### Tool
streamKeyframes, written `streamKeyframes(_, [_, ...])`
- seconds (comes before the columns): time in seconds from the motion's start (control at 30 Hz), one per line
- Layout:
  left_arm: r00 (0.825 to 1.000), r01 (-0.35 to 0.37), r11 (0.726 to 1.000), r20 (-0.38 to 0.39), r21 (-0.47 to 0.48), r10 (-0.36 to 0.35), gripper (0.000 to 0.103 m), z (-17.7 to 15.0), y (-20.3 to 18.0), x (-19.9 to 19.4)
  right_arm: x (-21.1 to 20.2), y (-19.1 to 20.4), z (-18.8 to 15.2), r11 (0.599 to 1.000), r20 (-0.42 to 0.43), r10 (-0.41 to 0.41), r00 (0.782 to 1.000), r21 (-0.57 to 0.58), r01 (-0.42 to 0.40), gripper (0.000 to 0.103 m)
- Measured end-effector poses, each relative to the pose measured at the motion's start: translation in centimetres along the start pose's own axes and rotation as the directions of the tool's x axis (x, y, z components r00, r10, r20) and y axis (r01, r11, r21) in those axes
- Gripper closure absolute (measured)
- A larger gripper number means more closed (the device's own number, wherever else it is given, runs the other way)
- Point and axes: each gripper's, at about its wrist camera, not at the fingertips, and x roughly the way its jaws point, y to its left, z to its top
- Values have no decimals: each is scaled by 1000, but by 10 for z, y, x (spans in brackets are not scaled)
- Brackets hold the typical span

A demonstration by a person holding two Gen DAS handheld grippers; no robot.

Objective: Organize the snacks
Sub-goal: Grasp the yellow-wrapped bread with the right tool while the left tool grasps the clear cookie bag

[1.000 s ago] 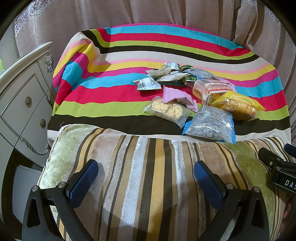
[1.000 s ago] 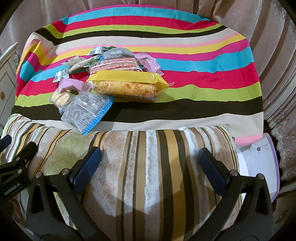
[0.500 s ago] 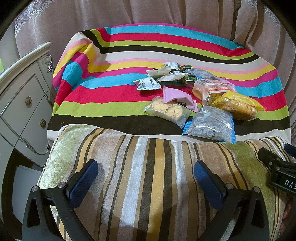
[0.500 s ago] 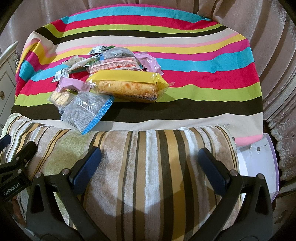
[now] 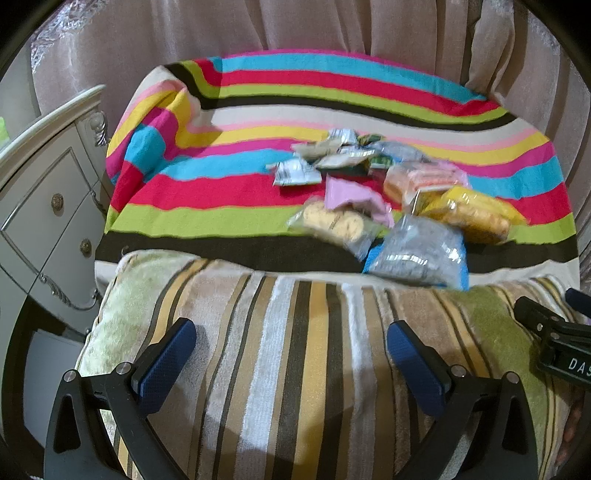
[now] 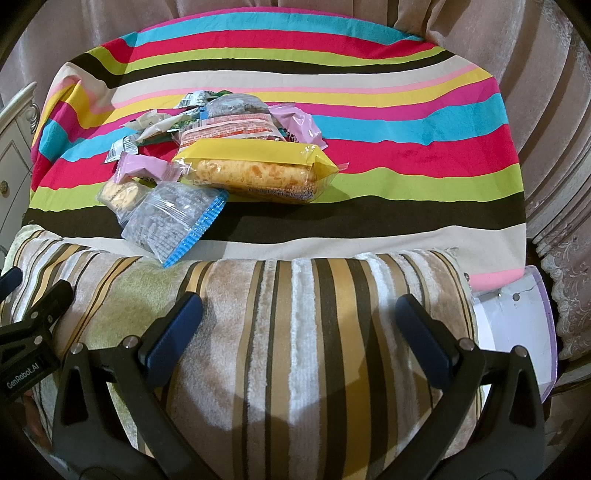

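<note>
A heap of snack packets lies on a bright striped cloth point(image 6: 388, 122). At its front is a clear packet with a blue edge point(image 6: 173, 221) point(image 5: 417, 254). A long yellow-wrapped pastry point(image 6: 255, 173) point(image 5: 472, 214), a clear bag of pale biscuits point(image 5: 332, 223) point(image 6: 120, 195), a pink packet point(image 5: 351, 195) and an orange-printed packet point(image 6: 229, 129) lie beside and behind it, with several small wrappers point(image 5: 325, 155) at the back. My left gripper point(image 5: 291, 350) and right gripper point(image 6: 299, 317) both hover open over a striped cushion point(image 6: 314, 325), short of the heap, holding nothing.
A cream cabinet with drawers point(image 5: 40, 210) stands left of the cloth. Pale curtains point(image 5: 332, 26) hang behind. A white and lilac box point(image 6: 517, 325) sits at the right beyond the cushion. The cloth's right half and far side carry no packets.
The left wrist view has shifted slightly and blurred, showing my left gripper starting to move. The right gripper and the packets stay where they were.
</note>
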Motion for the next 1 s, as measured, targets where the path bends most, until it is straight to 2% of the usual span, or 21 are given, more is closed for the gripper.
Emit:
streamKeyframes(0.13, [988, 152, 988, 37, -23, -151, 0, 17, 5, -1, 5, -8, 15, 998, 12, 56, 998, 21, -56, 0])
streamKeyframes(0.23, [976, 216, 976, 38, -30, -214, 0, 30, 4, 7, 13, -9, 30, 996, 18, 82, 997, 29, -82, 0])
streamKeyframes(0.33, [974, 221, 973, -34, -75, -223, 3, 40, 5, 28, 20, -1, 42, 996, 8, 82, 997, -24, -82, 0])
streamKeyframes(0.43, [965, 243, 961, -66, -132, -253, 6, 50, 10, 44, 18, 14, 55, 987, 57, 5, 998, -158, 4, 0])
streamKeyframes(0.5, [962, 238, 959, -96, -156, -255, 7, 56, 12, 55, 21, 21, 63, 965, 83, -38, 996, -255, 58, 0])
streamKeyframes(0.57, [954, 241, 951, -131, -193, -268, 11, 63, 13, 68, 28, 25, 71, 942, 84, -55, 995, -326, 80, 0])
streamKeyframes(0.63, [952, 237, 947, -141, -215, -270, 11, 70, 11, 75, 36, 27, 77, 919, 82, -71, 994, -382, 98, 0])
streamKeyframes(0.73, [946, 223, 945, -180, -238, -269, 12, 76, 5, 90, 47, 30, 84, 888, 63, -52, 997, -453, 75, 0])
streamKeyframes(0.83, [936, 210, 940, -223, -268, -273, 18, 80, -1, 105, 56, 35, 87, 872, 38, -18, 999, -488, 34, 2])
streamKeyframes(0.87, [933, 206, 937, -232, -281, -275, 23, 81, -2, 109, 61, 38, 86, 861, 30, -19, 999, -507, 32, 7])
streamKeyframes(0.9, [929, 202, 933, -243, -297, -279, 24, 82, -2, 114, 64, 40, 86, 855, 23, -20, 1000, -517, 29, 17])
streamKeyframes(0.93, [934, 193, 935, -236, -299, -268, 24, 85, -4, 116, 69, 42, 84, 848, 7, -17, 1000, -529, 18, 22])
streamKeyframes(1.0, [938, 175, 941, -240, -290, -249, 24, 91, -9, 121, 76, 43, 84, 847, -3, -18, 1000, -531, 13, 22])
